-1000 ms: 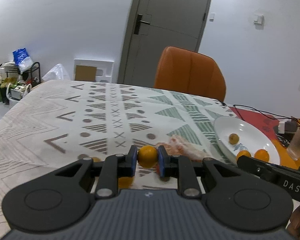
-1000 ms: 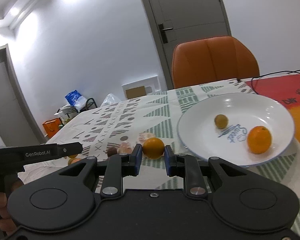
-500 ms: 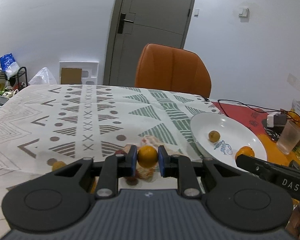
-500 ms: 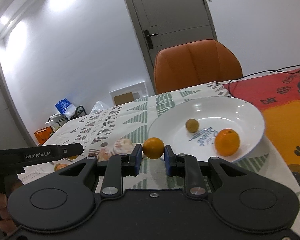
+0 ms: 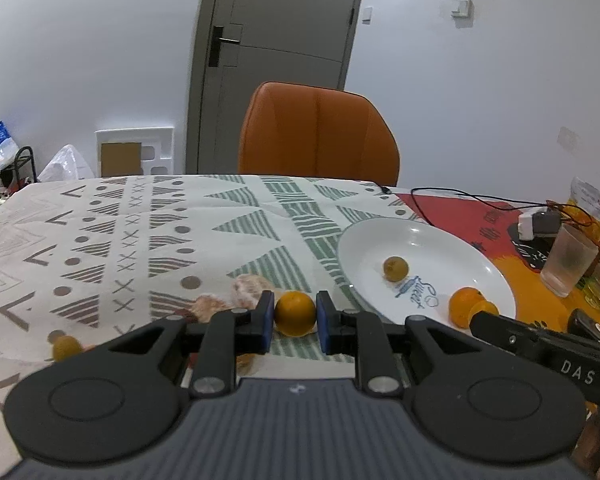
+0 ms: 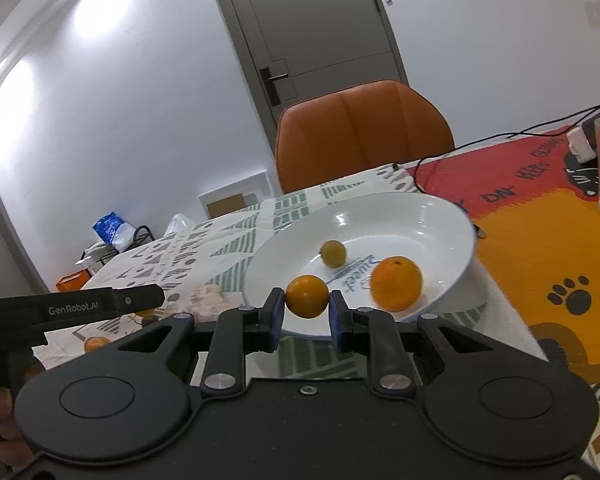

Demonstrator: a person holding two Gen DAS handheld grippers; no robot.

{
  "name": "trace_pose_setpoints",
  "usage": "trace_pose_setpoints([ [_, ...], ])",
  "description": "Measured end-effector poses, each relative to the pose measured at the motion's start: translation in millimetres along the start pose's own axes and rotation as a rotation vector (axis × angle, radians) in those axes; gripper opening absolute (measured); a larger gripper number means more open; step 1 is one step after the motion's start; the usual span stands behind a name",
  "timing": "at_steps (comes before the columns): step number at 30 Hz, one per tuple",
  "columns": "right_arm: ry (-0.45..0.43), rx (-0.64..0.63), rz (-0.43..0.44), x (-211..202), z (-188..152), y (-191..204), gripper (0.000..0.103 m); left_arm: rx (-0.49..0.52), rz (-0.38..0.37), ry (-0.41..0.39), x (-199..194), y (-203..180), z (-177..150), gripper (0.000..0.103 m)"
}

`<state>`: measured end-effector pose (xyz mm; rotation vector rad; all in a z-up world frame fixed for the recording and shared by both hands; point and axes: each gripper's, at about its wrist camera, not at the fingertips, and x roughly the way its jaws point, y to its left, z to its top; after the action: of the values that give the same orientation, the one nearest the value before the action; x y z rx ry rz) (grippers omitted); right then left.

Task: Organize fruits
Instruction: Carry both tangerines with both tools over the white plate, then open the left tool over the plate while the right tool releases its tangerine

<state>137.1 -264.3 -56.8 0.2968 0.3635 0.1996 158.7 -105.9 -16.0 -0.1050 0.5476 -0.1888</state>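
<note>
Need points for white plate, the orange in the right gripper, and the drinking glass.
white plate [image 6: 440, 216], right wrist view, bare far rim.
orange in the right gripper [image 6: 307, 296], right wrist view, centre of the fruit.
drinking glass [image 5: 567, 261], left wrist view, middle of its side wall.

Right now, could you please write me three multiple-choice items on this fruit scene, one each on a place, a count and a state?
1. Where is the white plate relative to the peeled fruit on the tablecloth?
A. To its right
B. To its left
C. Underneath it

2. How many fruits lie in the plate?
A. None
B. Two
C. Five

3. What state is the left hand-held gripper in?
A. Wide open and empty
B. Shut on a glass
C. Shut on a small orange

Answers:
1 A: the left wrist view shows the plate to the right of the peeled pieces.
2 B: a large orange and a small greenish fruit rest in it.
3 C: the blue pads press on both sides of the orange.
</note>
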Motion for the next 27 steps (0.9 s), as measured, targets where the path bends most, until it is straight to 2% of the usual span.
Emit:
trace_pose_setpoints([
  [13,0.006,0.035,-0.023,7.7,0.1,-23.1,0.022,0.033,-0.028,0.018,22.4,-23.5,3.4,0.021],
  [17,-0.010,0.035,-0.032,9.4,1.2,-24.2,0.030,0.041,-0.030,0.026,28.3,-27.2,5.0,0.021],
  [27,-0.015,0.049,-0.039,2.8,2.1,-35.2,0.032,0.070,-0.063,0.030,40.3,-48.5,9.6,0.021],
])
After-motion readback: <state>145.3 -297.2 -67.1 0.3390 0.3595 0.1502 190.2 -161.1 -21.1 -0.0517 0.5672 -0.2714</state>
